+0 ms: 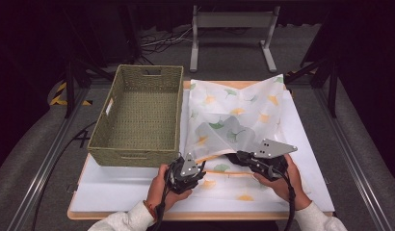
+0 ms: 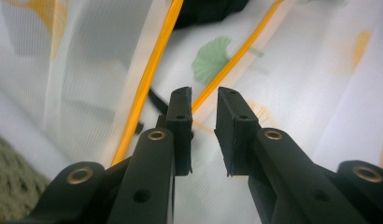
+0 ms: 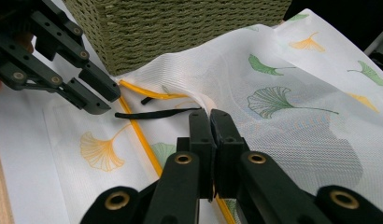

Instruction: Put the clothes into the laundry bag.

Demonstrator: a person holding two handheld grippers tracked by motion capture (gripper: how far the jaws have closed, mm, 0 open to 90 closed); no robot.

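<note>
A white mesh laundry bag printed with ginkgo leaves is lying on the table, just right of a woven basket. The right gripper is pinching the bag's upper layer at its orange-trimmed opening, lifting it. The left gripper is hovering over the opening, jaws slightly parted, gripping nothing. It should be closing squarely on the lower trim, avoiding the black pull cord.
</note>
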